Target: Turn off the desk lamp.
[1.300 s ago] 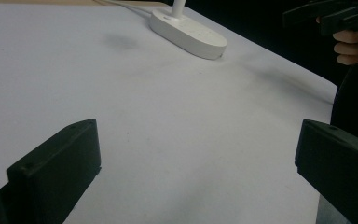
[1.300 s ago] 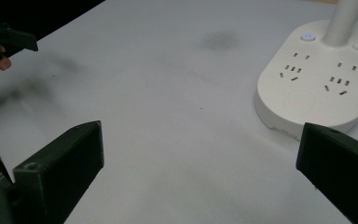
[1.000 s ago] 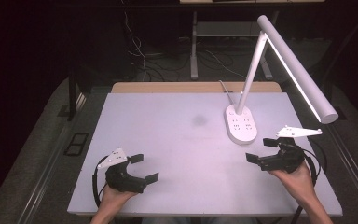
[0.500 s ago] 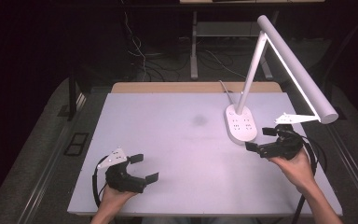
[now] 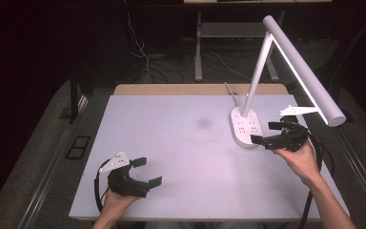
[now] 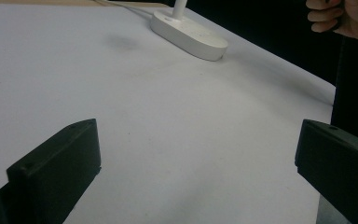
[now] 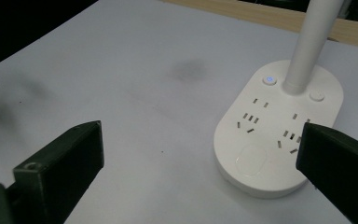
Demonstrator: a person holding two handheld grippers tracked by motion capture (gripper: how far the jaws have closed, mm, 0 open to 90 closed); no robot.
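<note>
A white desk lamp stands at the table's right, its oval base (image 5: 244, 127) carrying sockets and buttons, its long lit head (image 5: 299, 67) slanting out over the right edge. My right gripper (image 5: 266, 132) hovers open just right of the base, jaws wide apart and holding nothing. From the right gripper view the lamp base (image 7: 279, 135) lies close ahead, with a lit blue button (image 7: 270, 80) beside the stem. My left gripper (image 5: 147, 171) rests open near the front left of the table, nothing between its jaws. The left gripper view shows the lamp base (image 6: 189, 35) far off.
The pale table top (image 5: 171, 143) has a faint dark smudge (image 5: 203, 124) near its middle. The lamp's cord (image 5: 229, 88) runs off the back edge. Cables and desk legs lie on the dark floor behind. A hand (image 6: 342, 17) holding the other gripper appears top right in the left gripper view.
My right gripper has moved forward and left, closing in on the lamp base. The left gripper has stayed put.
</note>
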